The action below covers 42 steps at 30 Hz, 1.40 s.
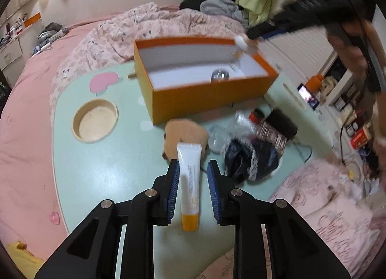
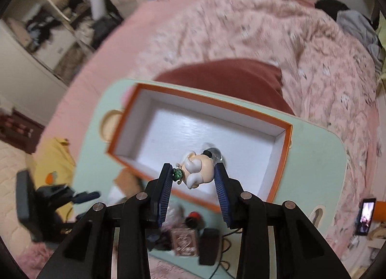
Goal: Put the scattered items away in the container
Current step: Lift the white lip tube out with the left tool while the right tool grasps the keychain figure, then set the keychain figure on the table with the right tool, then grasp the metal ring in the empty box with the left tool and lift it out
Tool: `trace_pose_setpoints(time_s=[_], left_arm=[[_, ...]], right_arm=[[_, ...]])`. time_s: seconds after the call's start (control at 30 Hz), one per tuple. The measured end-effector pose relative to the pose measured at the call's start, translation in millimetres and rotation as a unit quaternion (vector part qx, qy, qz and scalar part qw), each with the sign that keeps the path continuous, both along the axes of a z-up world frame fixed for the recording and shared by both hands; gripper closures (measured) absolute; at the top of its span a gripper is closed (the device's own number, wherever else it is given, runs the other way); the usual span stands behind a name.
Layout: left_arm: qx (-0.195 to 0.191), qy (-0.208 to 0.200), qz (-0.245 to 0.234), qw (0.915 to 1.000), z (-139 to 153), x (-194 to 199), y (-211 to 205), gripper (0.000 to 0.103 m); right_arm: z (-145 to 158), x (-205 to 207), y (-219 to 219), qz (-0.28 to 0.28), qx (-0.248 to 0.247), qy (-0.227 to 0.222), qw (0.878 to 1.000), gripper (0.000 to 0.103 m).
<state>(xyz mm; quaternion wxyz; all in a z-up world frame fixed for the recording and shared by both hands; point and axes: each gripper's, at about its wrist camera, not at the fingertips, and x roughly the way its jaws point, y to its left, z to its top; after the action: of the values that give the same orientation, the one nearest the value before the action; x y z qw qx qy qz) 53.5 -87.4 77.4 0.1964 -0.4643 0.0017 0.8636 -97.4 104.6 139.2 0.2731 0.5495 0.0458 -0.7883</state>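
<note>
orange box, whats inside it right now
Inside the orange box lies one clear glass ball on the white floor. The toy figure in the right hand-held gripper covers part of that floor.

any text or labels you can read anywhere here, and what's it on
None can be read.
White tube with the orange cap: grey print down its side, too blurred.
Brown patterned box: an emblem, no legible words.
Red packet: marks too small.
Phone screen: picture only.
</note>
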Motion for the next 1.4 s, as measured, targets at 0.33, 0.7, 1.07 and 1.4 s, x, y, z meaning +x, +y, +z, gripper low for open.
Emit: trace_pose_setpoints(time_s=[0.33,0.7,1.07,1.4], left_arm=[[0.028,0.057,0.055,0.9965,76.8,-60.4,-17.3,0.078],[0.051,0.037,0.028,0.9976,80.8,-81.5,9.4,0.078],[0.009,-0.043,-0.033,0.9985,54.5,-125.3,81.8,0.078],[-0.044,-0.157,-0.068,0.9843,-11.1,-170.8,167.1,0.078]], right_arm=[[-5.6,47.0,-17.7,0.047,-0.072,-0.015,0.996,0.069],[-75.6,51.4,-41.1,0.07,-0.055,-0.066,0.994,0.068],[-59.6,79.0,28.4,0.011,-0.141,-0.001,0.99,0.047],[-57.7,96.9,91.8,-0.057,-0.15,0.028,0.987,0.047]])
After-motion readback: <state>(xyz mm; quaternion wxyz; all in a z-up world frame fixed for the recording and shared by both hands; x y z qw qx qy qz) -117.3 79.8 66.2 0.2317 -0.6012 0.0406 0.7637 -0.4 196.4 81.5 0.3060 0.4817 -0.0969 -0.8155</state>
